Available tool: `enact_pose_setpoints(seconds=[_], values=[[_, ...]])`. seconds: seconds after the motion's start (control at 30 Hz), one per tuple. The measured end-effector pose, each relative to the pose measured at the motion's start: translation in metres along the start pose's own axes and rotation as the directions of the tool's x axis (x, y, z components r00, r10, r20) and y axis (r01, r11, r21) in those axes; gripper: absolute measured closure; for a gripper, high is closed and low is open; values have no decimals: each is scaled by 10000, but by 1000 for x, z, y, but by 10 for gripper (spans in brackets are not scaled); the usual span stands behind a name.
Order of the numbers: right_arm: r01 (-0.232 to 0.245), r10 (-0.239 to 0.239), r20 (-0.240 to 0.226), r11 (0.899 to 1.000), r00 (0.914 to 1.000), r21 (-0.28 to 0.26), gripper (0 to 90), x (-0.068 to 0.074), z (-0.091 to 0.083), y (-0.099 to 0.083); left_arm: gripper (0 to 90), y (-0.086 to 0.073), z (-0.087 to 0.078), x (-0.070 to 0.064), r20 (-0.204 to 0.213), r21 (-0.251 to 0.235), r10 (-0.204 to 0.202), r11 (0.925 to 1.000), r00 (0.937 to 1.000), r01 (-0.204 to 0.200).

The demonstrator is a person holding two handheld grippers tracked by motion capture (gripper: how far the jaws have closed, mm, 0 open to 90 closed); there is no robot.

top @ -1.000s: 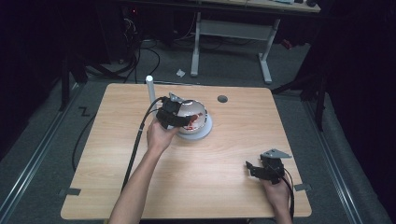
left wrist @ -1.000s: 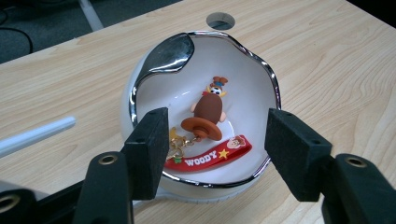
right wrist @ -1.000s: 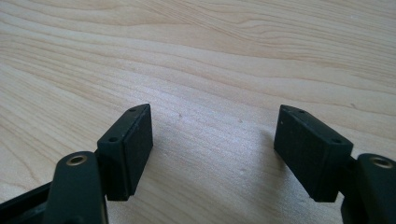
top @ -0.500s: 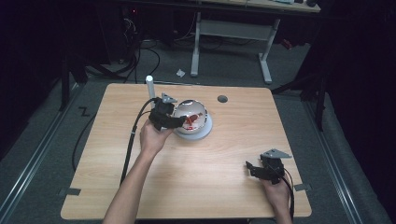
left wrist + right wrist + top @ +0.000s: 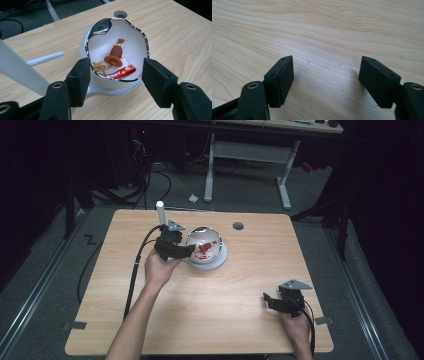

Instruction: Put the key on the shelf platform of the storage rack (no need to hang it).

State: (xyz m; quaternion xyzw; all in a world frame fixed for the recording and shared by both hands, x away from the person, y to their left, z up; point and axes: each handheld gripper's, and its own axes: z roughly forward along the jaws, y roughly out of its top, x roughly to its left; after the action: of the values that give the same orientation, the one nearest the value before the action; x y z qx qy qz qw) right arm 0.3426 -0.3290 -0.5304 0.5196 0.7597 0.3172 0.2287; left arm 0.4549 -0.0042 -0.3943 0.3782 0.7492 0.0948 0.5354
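Note:
A white bowl (image 5: 209,241) with a chrome rim stands on a pale round base (image 5: 220,260) at the table's back middle. In the left gripper view the bowl (image 5: 130,42) holds a keychain (image 5: 115,53) with a brown figure, gold charms and a red "WOODY" tag (image 5: 120,73). My left gripper (image 5: 187,251) is at the bowl's left edge. It is open (image 5: 117,82), its jaws straddling the near wall; the left pad (image 5: 80,79) looks to touch it, the right pad (image 5: 156,82) stands apart. My right gripper (image 5: 270,300) rests open near the front right, over bare wood (image 5: 325,80).
A white post (image 5: 160,212) stands upright behind the left gripper, and shows as a pale rod (image 5: 45,58) beside the bowl. A round grey hole (image 5: 238,226) sits in the wooden table (image 5: 240,320) behind the bowl. Desk legs and cables lie on the floor beyond.
My left gripper has drawn back leftward from over the bowl to its left edge. The bowl and the right gripper have stayed put.

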Motion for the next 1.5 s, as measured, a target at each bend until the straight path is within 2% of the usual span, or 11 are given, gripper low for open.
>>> enact_pose_setpoints(seconds=[0.1, 0.17, 0.27, 0.33, 0.4, 0.63, 0.9, 1.07, 1.4, 1.47, 1.5], values=[[8, -8, -2, 10000, 10000, -4, 284, 0, 0, 0, 408, 3, -2, 4, -70, -42, -263, 9996, 9996, 263], [2, -2, 0, 10000, 10000, -1, 284, 0, 0, 0, 409, 5, -3, 8, -72, -98, -205, 9997, 9998, 204], [-2, 2, 0, 10000, 10000, -2, 284, 0, 0, 0, 411, 8, -6, 12, -100, -150, -419, 9990, 9991, 417], [1, -1, 2, 10000, 10000, 1, 284, 0, 0, 0, 412, 10, -8, 16, -90, -213, -412, 9989, 9991, 410], [0, 0, -2, 10000, 10000, 0, 284, 0, 0, 0, 412, 12, -10, 17, -156, -238, -626, 9978, 9979, 623], [0, 0, 2, 10000, 10000, -1, 284, 0, 0, 0, 412, 17, -20, 24, 76, -331, -518, 9981, 9986, 520], [8, -8, 0, 10000, 10000, -5, 284, 0, 0, 0, 413, 23, -31, 30, 101, -453, -803, 9957, 9967, 807], [-5, 5, 0, 10000, 10000, 1, 285, 0, 0, 0, 413, 28, -35, 34, 98, -460, -774, 9959, 9970, 778], [5, -5, -5, 10000, 10000, -7, 285, 0, 0, 0, 425, 33, -48, 44, -26, -522, -1184, 9916, 9930, 1181], [9, -9, -3, 10000, 10000, -10, 285, 0, 0, 0, 425, 35, -51, 46, 36, -557, -1120, 9921, 9937, 1121], [4, -4, -6, 10000, 10000, 5, 285, 0, 0, 0, 424, 36, -50, 45, 565, -983, -1266, 9864, 9903, 1317]])
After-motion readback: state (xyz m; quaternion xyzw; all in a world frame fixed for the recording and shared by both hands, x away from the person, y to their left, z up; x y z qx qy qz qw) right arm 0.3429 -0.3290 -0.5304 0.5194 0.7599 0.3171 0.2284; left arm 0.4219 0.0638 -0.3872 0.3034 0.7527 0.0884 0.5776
